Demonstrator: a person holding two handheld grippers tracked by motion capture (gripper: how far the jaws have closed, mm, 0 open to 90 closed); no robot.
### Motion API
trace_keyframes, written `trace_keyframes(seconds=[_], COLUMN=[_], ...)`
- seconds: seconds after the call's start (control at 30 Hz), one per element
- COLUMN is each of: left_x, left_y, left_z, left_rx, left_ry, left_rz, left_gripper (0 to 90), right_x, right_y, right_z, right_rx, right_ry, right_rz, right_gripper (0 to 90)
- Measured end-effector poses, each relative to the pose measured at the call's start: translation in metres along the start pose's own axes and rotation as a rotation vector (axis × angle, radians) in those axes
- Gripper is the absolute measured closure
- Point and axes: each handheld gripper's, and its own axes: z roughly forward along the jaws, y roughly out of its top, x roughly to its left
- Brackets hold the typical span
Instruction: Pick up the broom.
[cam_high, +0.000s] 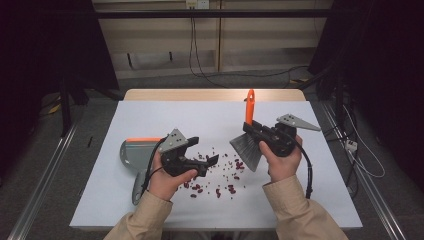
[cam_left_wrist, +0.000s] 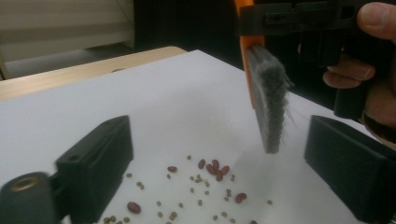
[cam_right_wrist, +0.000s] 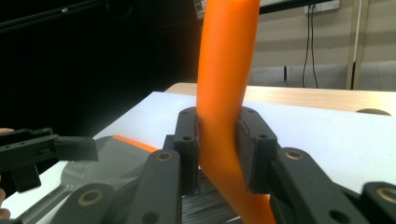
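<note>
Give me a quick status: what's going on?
Right tongs shut on brush. Left tongs open, empty. Beans scattered between them; dustpan lies left, nothing in the way.

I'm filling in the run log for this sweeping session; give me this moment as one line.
right gripper: shut on brush handle | left gripper: jaws open, nothing between | beans: scattered on table | dustpan: lying left

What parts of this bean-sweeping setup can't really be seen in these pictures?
- Dustpan, high view: the left hand and left claw cover its right part.
- Brush, right claw view: handle top cut by the upper edge, bristles hidden behind the claw.
- Small greenish bits among the beans, left claw view: too small to identify.
</note>
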Motion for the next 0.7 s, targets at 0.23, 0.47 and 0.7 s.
trace_keyframes(seconds=[0.23,0.47,0.7], left_x=[0.005,0.011,0.012], left_y=[0.002,0.003,0.002], left_z=[0.003,0.007,0.010], left_rx=[-0.017,-0.001,0.008], left_ry=[0.003,-0.024,-0.015], left_rz=[0.011,-0.012,-0.028], left_gripper=[16.1,22.7,28.1], right_x=[0.015,0.028,0.041], right_y=[-0.004,-0.007,-0.010], right_z=[0.016,0.032,0.044], right_rx=[0.002,0.017,0.018], right_ry=[0.020,0.036,0.047], right_rz=[-0.010,-0.028,-0.040], right_gripper=[72.1,72.0,72.1])
